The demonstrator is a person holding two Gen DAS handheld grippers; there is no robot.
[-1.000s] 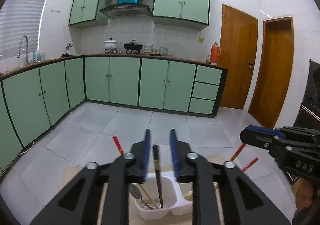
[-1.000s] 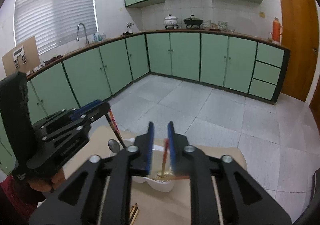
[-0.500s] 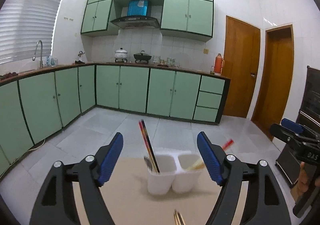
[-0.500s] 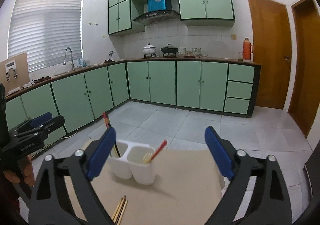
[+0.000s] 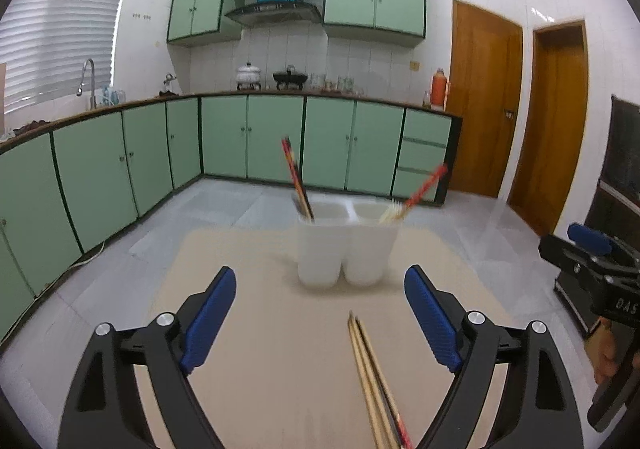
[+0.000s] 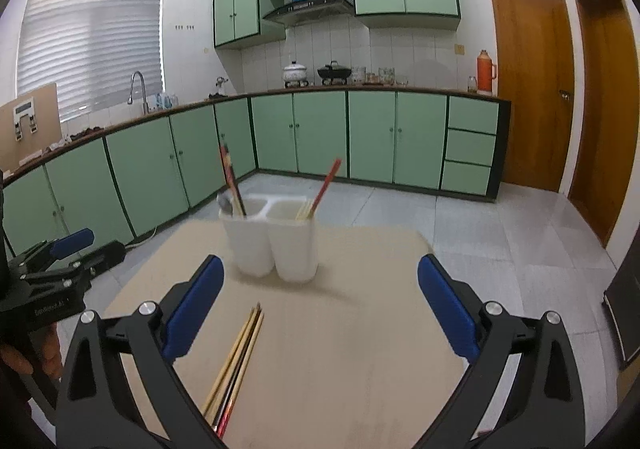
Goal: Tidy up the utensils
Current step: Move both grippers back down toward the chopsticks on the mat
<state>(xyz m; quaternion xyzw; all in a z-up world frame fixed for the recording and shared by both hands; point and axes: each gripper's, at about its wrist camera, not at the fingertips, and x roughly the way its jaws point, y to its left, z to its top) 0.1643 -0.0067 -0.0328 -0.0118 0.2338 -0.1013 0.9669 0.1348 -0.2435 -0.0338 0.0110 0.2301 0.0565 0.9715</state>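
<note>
- While both tongs gape wide and empty, the left gripper [image 5: 320, 319] and right gripper [image 6: 320, 307] face a white two-cup utensil holder [image 6: 272, 243] ahead.
- Loose chopsticks [image 6: 236, 361] lie on the table [image 6: 360, 329] between the right gripper's fingers, nearer its left one.

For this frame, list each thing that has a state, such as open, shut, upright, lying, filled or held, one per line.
left claw: open, holding nothing.
right claw: open, holding nothing.
white two-cup holder: upright on the table.
dark chopsticks: standing tilted in the holder's left cup, beside a spoon.
red-topped chopsticks: leaning in the right cup.
loose chopsticks: lying flat on the table, not yet sorted.
cabinet doors: shut.
</note>
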